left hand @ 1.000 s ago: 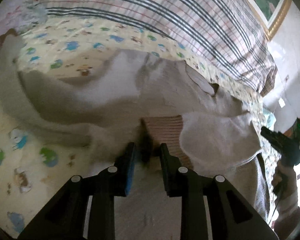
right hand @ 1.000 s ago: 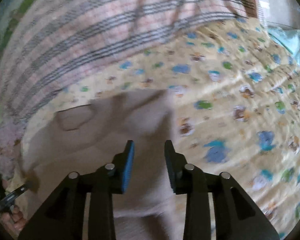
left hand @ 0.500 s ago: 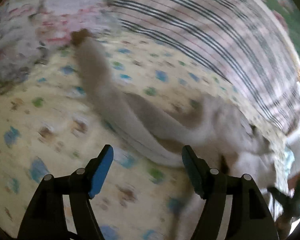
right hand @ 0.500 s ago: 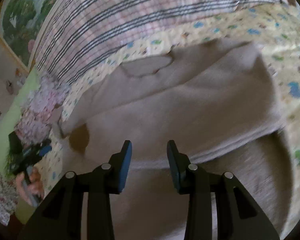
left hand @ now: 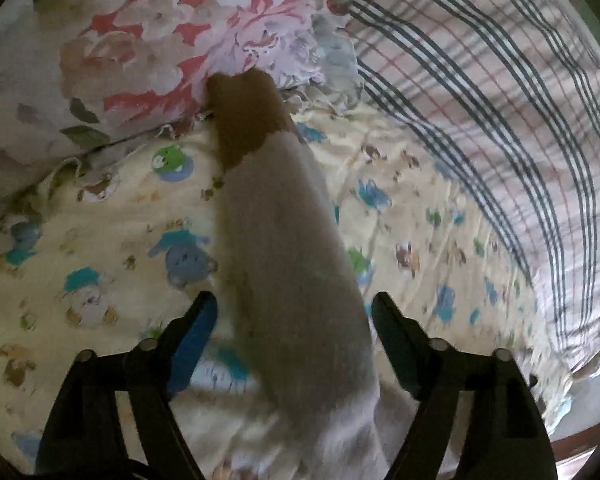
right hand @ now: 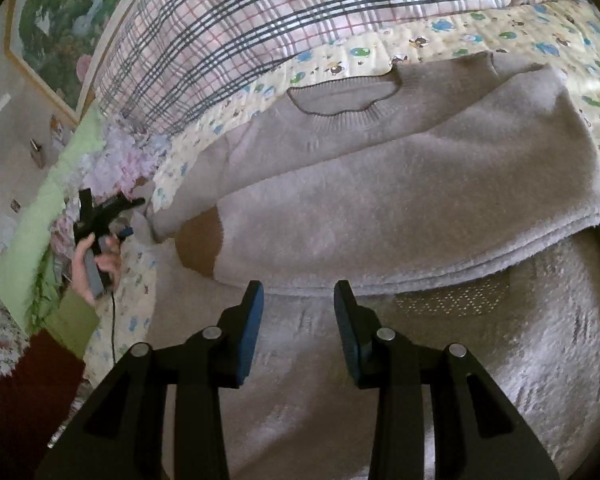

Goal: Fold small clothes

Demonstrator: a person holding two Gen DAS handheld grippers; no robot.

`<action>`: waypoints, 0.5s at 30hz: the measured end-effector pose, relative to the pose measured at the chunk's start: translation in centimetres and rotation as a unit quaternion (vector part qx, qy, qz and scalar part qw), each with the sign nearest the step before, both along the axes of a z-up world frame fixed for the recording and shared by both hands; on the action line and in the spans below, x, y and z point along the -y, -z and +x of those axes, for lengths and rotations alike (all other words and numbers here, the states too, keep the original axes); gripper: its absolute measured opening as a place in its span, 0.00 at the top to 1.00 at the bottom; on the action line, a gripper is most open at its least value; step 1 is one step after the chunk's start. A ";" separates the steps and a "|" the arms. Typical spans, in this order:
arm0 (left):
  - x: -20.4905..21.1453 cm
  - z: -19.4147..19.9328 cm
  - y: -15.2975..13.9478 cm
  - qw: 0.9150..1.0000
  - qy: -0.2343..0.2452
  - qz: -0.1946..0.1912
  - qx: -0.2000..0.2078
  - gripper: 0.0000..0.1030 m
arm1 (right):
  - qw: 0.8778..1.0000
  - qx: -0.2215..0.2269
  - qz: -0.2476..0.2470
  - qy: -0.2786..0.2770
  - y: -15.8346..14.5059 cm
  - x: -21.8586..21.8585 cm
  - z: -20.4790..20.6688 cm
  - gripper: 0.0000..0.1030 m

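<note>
A beige knit sweater (right hand: 400, 200) lies on the yellow cartoon-print bedsheet (right hand: 500, 32), one sleeve with a brown cuff (right hand: 200, 244) folded across its body. In the left wrist view the other sleeve (left hand: 284, 248) stretches straight away from me, its brown cuff (left hand: 246, 116) touching the floral pillow. My left gripper (left hand: 294, 312) is open, its fingers on either side of that sleeve. My right gripper (right hand: 298, 304) is open and empty, just above the sweater's lower body. The left gripper also shows in the right wrist view (right hand: 104, 216), held in a hand.
A floral pillow (left hand: 120, 48) lies at the far left of the bed. A pink and grey plaid duvet (right hand: 260, 12) is bunched along the back. A framed picture (right hand: 56, 20) hangs on the wall. A green blanket (right hand: 32, 216) borders the bed's left side.
My left gripper let go of the sweater's hem, opened wide and moved left along the outstretched sleeve. My right gripper pulled back from the sweater, leaving one sleeve folded across the body.
</note>
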State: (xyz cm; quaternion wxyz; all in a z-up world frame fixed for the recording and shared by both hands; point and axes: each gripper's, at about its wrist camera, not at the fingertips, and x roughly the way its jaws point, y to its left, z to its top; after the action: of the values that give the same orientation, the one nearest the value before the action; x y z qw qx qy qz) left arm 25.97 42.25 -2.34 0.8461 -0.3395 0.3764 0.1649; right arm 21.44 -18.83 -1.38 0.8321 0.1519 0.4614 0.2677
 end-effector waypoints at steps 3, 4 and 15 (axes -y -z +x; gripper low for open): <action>0.3 0.9 0.0 1.000 0.016 0.008 -0.002 0.83 | 1.000 -0.002 0.001 0.007 0.2 0.4 0.3 0.63; 0.9 0.9 -0.4 1.000 0.018 0.022 0.002 0.89 | 1.000 -0.002 0.000 0.010 0.2 0.5 0.4 0.63; 18.0 -3.2 -11.2 0.963 0.185 0.149 0.124 0.91 | 0.998 0.002 0.028 0.047 0.0 3.1 -0.6 0.63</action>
State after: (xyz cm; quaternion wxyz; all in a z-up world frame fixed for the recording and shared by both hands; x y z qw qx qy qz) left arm 22.78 24.23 8.84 0.9430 -0.1515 0.2959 0.0163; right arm 20.83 -21.95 -1.42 0.8403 0.1958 0.4445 0.2409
